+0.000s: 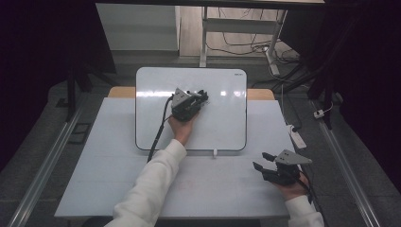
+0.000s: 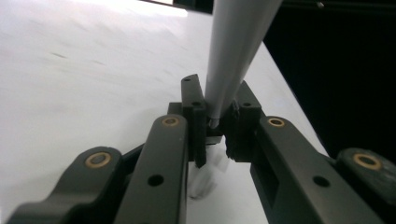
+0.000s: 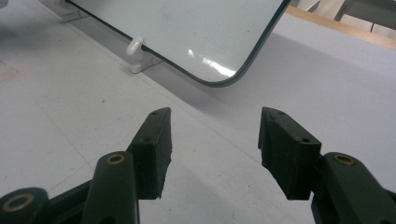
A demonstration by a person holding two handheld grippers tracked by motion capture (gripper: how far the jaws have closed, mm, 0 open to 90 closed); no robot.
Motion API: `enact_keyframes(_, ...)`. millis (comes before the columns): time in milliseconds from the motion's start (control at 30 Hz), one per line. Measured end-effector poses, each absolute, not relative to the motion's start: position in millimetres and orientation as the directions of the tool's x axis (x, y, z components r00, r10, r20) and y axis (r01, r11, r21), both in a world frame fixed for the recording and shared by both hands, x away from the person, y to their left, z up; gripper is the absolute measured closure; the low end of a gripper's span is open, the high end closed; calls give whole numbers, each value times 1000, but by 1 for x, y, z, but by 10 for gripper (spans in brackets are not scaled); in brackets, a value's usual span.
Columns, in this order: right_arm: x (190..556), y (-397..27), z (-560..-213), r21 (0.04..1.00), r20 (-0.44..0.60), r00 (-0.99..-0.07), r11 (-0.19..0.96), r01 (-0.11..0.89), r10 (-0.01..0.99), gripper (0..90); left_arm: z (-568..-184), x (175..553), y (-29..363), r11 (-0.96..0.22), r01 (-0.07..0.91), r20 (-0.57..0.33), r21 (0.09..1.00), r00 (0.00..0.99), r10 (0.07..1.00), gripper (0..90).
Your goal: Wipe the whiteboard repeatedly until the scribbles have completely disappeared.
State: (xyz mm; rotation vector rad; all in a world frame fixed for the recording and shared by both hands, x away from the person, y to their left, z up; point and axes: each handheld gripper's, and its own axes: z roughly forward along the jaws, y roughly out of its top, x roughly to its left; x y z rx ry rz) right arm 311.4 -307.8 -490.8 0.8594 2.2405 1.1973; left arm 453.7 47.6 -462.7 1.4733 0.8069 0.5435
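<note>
Left gripper (image 2: 215,122) clamps a grey marker (image 2: 236,46) over the whiteboard (image 1: 222,123) (bare).

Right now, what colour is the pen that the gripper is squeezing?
Light grey; the pen shows best in the left gripper view.

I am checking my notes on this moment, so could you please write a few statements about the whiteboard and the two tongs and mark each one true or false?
1. The left tongs are shut on a grey marker. True.
2. The right tongs grip the whiteboard's corner. False: they stand open over the bare table, apart from the whiteboard.
3. The left tongs are over the whiteboard. True, as the high view shows.
4. The whiteboard is covered in writing. False: its surface looks blank apart from glare.
5. A small white clip sits at the whiteboard's near edge. True.
</note>
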Motion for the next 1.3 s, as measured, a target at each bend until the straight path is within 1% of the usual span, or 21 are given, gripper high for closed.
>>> enact_keyframes(133,311,-306,-491,847,-102,-703,432,309,704,446,-467,449,39,24,152,-119,988,657,744,789)
enact_keyframes(367,311,-307,-491,849,-99,-701,427,311,706,446,-457,459,57,69,155,-151,986,619,770,789)
enact_keyframes(533,312,-307,-492,847,-103,-704,432,308,703,445,-468,447,53,19,158,-119,987,650,750,790)
enact_keyframes(667,311,-308,-491,847,-103,-701,431,310,706,445,-470,442,64,0,151,-98,989,643,759,789)
enact_keyframes(800,311,-307,-491,847,-105,-702,433,307,705,446,-462,447,84,38,145,-118,989,600,792,789)
enact_keyframes(867,311,-306,-491,847,-105,-701,432,309,705,445,-461,448,88,53,149,-132,987,596,792,789)
enact_keyframes(1133,312,-305,-492,843,-105,-705,439,312,701,444,-468,446,53,24,153,-119,988,647,753,789)
enact_keyframes(1200,312,-305,-492,844,-103,-704,437,313,702,444,-467,448,58,31,155,-125,987,644,755,789)
enact_keyframes(1300,312,-307,-492,845,-101,-702,433,313,705,444,-461,452,73,57,145,-134,988,606,784,789)
